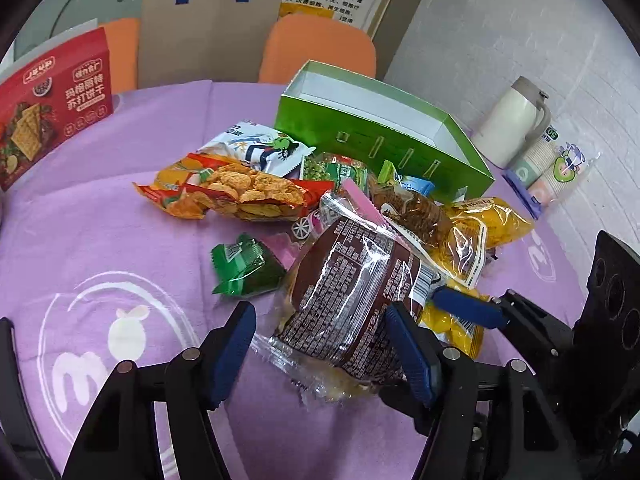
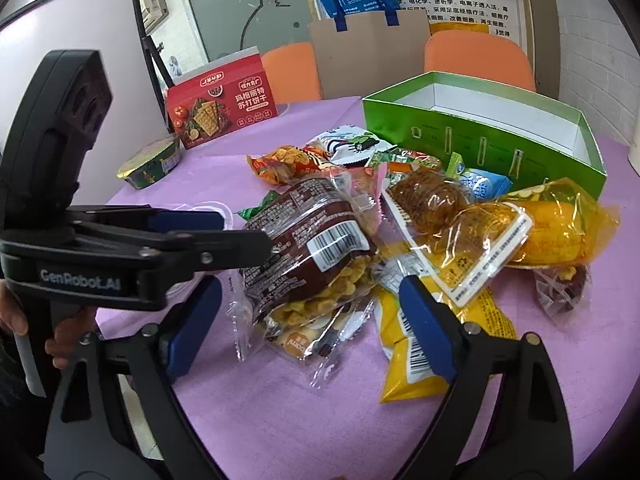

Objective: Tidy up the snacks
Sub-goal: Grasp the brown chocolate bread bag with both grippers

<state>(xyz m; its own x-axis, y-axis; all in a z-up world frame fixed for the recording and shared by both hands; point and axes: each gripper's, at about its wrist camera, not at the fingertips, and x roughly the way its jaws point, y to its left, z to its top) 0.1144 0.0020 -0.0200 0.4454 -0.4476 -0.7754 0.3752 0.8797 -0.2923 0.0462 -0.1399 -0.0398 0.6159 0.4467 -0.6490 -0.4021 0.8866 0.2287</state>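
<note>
In the left wrist view, the left gripper (image 1: 324,350) is spreading its fingers around the brown snack packet (image 1: 352,300), which is lying at the near edge of the snack pile on the purple cloth (image 1: 120,216); whether the pads are touching it is unclear. The green box (image 1: 384,140) is sitting open at the far right.

In the right wrist view, the right gripper (image 2: 308,332) is hovering with fingers wide apart, gripping nothing, above a yellow packet (image 2: 404,344) nearby.

Bare purple table (image 1: 120,208) lies open left of the snack heap (image 1: 360,208), up to the red cracker box (image 1: 52,108) standing at the far left. The open green box (image 1: 384,136) walls off the heap's far side, with a thermos (image 1: 516,120) and paper cups (image 1: 548,168) crowding the right edge beyond it.
</note>
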